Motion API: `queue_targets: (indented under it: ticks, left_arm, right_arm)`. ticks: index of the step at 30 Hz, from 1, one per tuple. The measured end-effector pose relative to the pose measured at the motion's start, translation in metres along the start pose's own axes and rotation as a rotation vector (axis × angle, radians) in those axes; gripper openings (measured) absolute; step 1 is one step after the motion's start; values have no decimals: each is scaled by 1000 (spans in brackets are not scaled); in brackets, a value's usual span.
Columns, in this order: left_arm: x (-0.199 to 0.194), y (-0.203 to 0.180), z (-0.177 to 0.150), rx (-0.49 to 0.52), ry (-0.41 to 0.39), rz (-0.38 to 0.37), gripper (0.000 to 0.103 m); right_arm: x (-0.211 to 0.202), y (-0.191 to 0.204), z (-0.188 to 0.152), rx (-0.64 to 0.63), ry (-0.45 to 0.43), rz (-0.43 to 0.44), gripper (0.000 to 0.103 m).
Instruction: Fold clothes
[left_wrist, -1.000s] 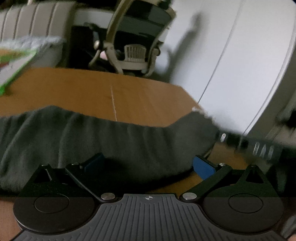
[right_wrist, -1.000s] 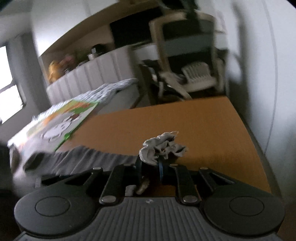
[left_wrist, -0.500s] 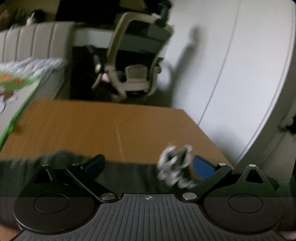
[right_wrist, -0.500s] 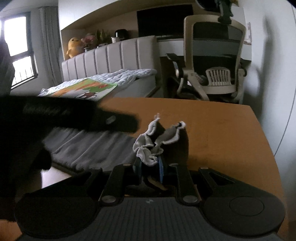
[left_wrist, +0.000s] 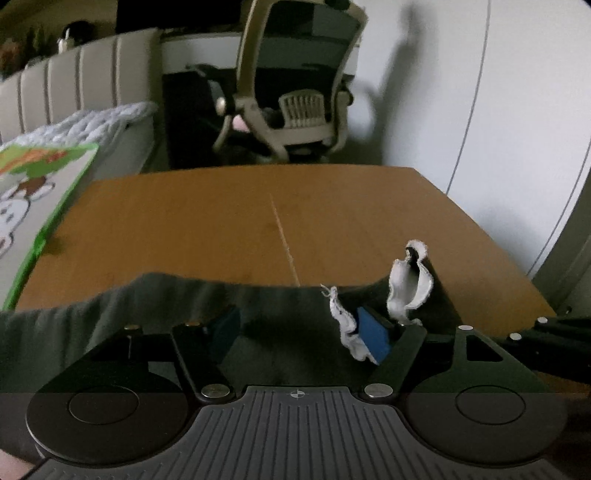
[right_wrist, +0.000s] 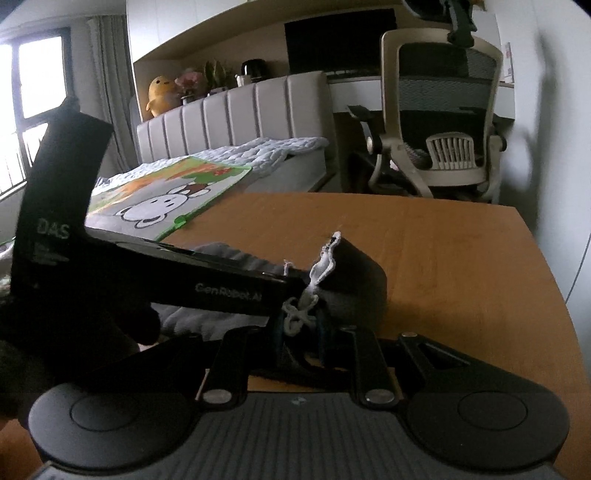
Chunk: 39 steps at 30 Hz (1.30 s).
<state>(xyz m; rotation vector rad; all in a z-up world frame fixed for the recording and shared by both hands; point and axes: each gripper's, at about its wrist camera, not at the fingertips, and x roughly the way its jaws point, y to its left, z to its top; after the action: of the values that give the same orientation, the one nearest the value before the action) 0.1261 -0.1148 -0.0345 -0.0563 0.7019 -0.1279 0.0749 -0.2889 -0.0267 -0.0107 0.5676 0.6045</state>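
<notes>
Fold barely begun: right gripper (right_wrist: 301, 332) jaws clamp the grey garment (left_wrist: 184, 306) corner; left gripper (left_wrist: 299, 332) jaws closing around cloth, tabletop (left_wrist: 258, 221) right edge.

Right gripper (right_wrist: 300, 332) pinched a bunched corner of the dark grey garment (right_wrist: 347, 273), white seam edge up. Left gripper (right_wrist: 147, 273) reached in from 9 o'clock, its tip touching that corner. Wooden table (right_wrist: 443, 258) beneath; office chair (right_wrist: 443, 122) at 1 o'clock.

Black left gripper (left_wrist: 299, 332) with blue pads, silver screws, ribbed grey housing.
</notes>
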Motion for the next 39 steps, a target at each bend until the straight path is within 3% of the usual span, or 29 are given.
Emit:
queue_targets:
  ticks: [7, 9, 13, 18, 21, 26, 33, 36, 39]
  left_arm:
    - [-26, 11, 12, -88, -112, -79, 80]
    - [-23, 5, 14, -61, -103, -95, 84]
    - [2, -14, 6, 50, -20, -25, 85]
    - [10, -4, 0, 32, -3, -2, 90]
    - [10, -1, -2, 23, -8, -1, 91]
    - [11, 3, -4, 16, -11, -13, 91]
    - [11, 7, -5, -2, -13, -27, 90]
    - [10, 9, -5, -18, -9, -35, 91]
    - [5, 11, -4, -39, -3, -53, 91]
  right_arm:
    - [5, 4, -2, -9, 12, 15, 19]
    - [7, 7, -4, -12, 12, 22, 19]
    - [7, 5, -4, -11, 8, 36, 21]
    - [-18, -14, -3, 43, -14, 114, 49]
    - [-26, -31, -6, 99, -16, 71, 54]
    - [-12, -53, -11, 259, 17, 45, 54]
    - [15, -46, -10, 304, 32, 66, 53]
    - [19, -47, -10, 321, 37, 82, 39]
    - [11, -48, -10, 308, 31, 81, 33]
